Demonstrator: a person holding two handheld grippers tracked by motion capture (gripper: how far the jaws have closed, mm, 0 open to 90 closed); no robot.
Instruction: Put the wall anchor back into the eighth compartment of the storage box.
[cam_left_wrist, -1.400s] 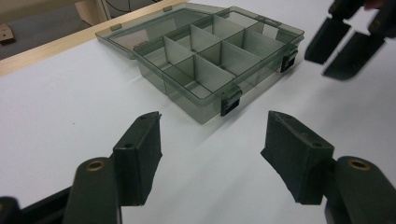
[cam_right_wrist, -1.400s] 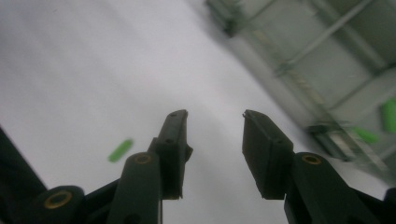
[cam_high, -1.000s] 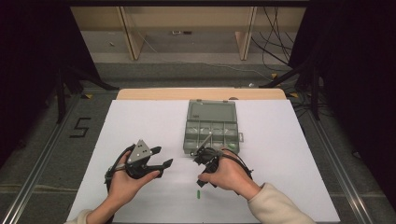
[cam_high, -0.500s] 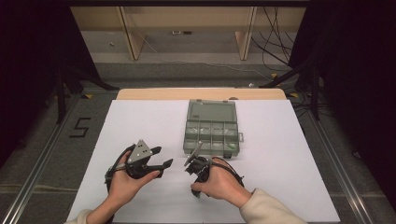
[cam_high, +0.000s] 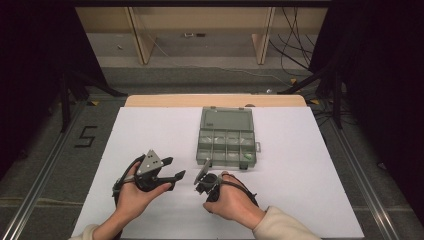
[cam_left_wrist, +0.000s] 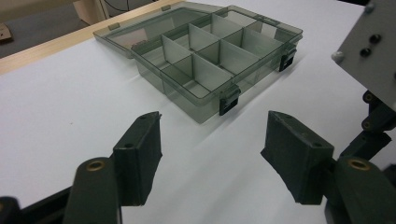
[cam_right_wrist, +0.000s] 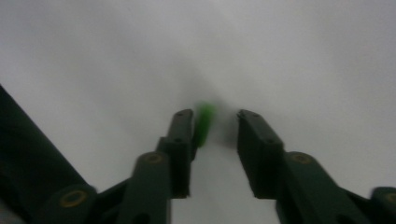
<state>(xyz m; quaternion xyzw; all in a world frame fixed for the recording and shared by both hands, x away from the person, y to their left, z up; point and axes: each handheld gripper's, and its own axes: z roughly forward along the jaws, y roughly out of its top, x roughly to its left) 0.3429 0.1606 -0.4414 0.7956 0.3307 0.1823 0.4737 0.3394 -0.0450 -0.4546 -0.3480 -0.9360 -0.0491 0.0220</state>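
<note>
You see a translucent smoky-grey plastic compartment box (cam_left_wrist: 205, 60), glossy and smooth, with black plastic latches. It sits on a matt white paper-like sheet (cam_high: 150, 130); bare pale wood shows along the tabletop's far edge (cam_high: 165, 100). Your black matt plastic right gripper (cam_right_wrist: 215, 123) straddles a small bright-green plastic piece (cam_right_wrist: 204, 122), too blurred to judge its finish.

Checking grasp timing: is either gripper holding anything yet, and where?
Nothing yet. The small green piece lies between the right gripper's closing jaws, one side ungripped; the left gripper is open.

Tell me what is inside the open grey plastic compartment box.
The grey plastic compartment box holds a small green piece in its front right compartment; the other compartments look empty, though glare hides detail.
</note>
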